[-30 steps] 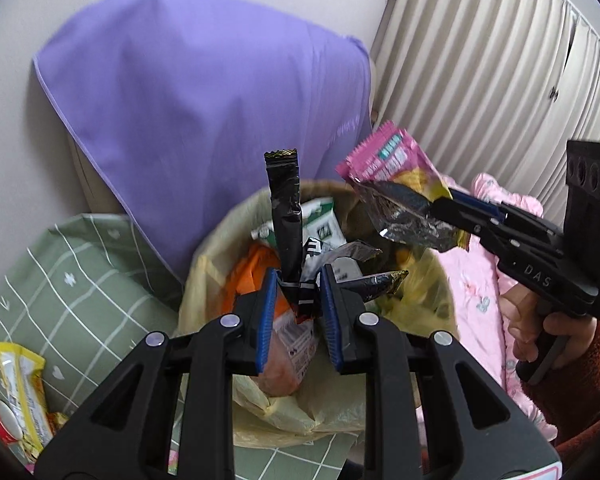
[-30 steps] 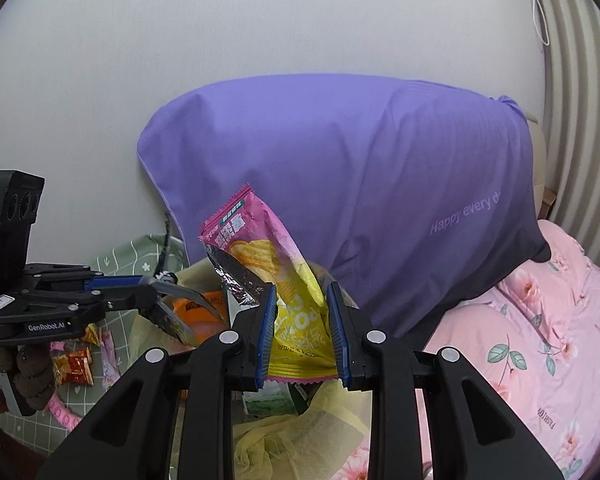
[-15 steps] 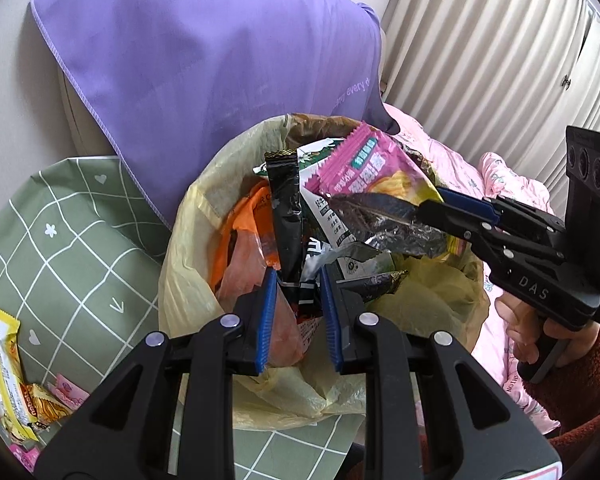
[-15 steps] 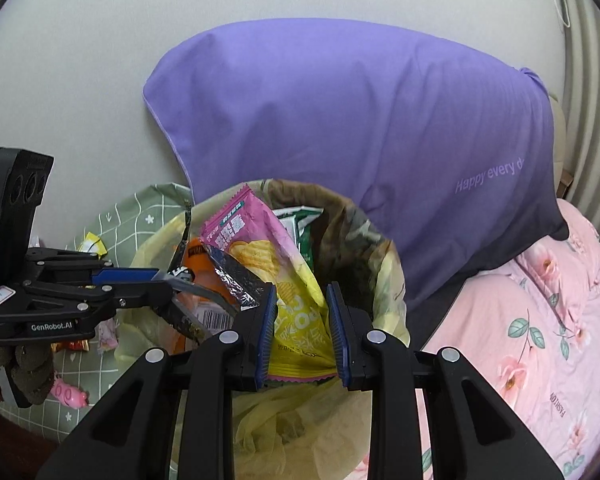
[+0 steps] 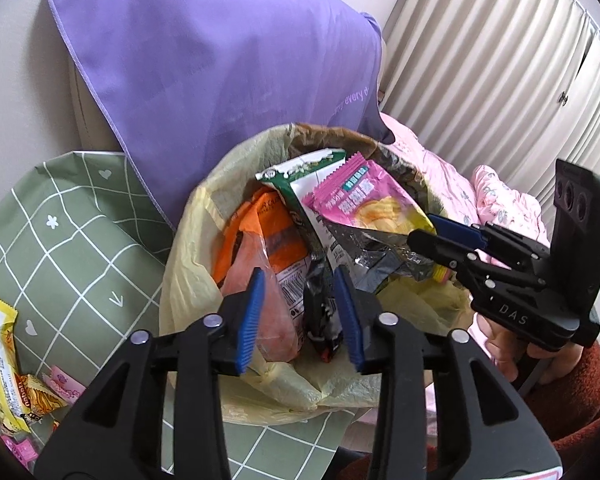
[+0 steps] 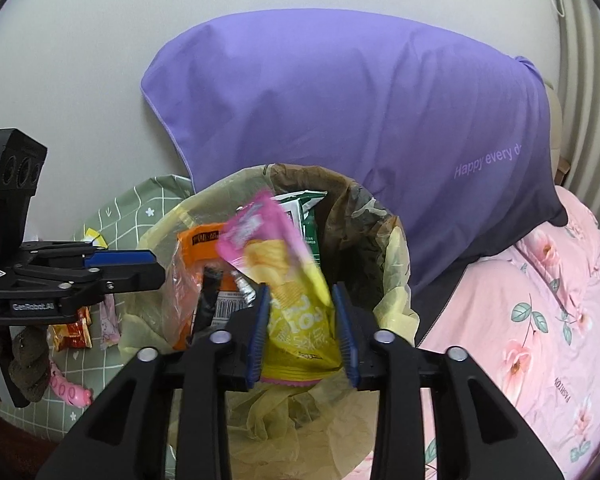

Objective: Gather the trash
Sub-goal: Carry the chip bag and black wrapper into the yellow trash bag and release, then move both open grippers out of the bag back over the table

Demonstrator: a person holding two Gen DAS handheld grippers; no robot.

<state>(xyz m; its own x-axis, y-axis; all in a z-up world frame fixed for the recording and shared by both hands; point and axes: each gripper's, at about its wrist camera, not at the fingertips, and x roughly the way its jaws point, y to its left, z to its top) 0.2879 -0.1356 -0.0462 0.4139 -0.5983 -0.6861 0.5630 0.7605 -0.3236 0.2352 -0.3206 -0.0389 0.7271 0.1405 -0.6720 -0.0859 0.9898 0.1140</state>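
A home bedroom: purple pillow (image 6: 360, 128), pink floral bedding (image 6: 540, 320), pleated curtains (image 5: 480, 68).

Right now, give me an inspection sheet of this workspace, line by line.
Surface: green grid cloth beside pink floral bedding.
Job's things: bin lined with a yellow bag, holding wrappers.
Clutter: loose snack wrappers on the cloth.
Tongs: left tongs have just been opening, black wrapper loose between them; right tongs have just been opening, pink-and-yellow chip bag dropping between them.
Cables: nothing seen.
Surroundings: purple pillow, pale curtain.
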